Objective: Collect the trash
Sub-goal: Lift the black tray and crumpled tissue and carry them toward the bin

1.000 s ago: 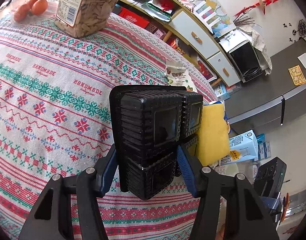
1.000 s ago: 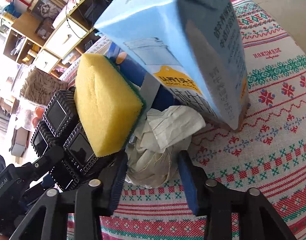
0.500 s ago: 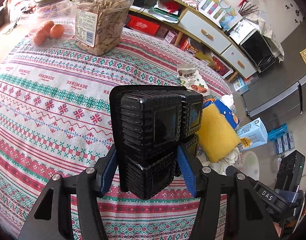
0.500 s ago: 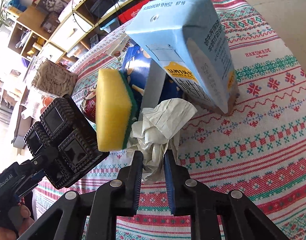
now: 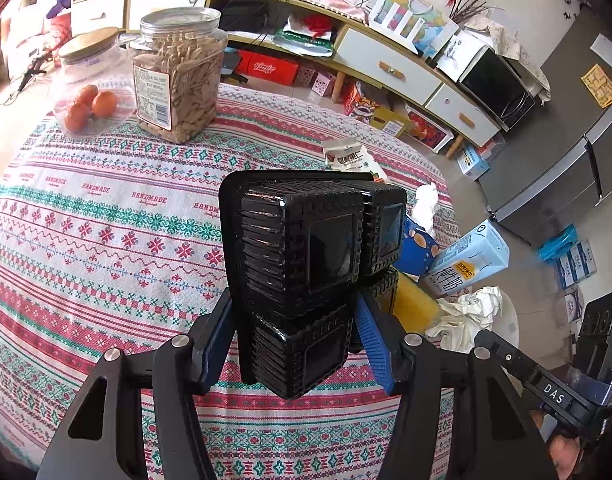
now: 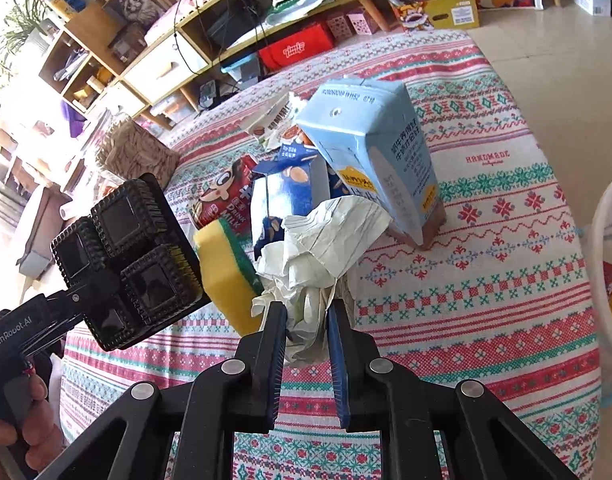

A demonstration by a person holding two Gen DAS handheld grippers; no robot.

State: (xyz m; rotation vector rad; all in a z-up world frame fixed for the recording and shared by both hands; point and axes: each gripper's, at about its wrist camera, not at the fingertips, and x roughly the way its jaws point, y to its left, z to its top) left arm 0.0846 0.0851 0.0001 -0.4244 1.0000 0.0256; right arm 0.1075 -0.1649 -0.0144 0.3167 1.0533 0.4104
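Gripping a black plastic tray, left jaws clamp it — right jaws pinch crumpled paper.

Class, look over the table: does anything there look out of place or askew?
Yes. The blue milk carton stands tilted, leaning over a heap of wrappers beside a yellow sponge. The right tongs pinch crumpled paper; the left tongs hold a black tray.

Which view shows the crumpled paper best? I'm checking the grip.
The right wrist view: the crumpled paper sits pinched in the right hand-held gripper. The left wrist view shows only a partly hidden edge.
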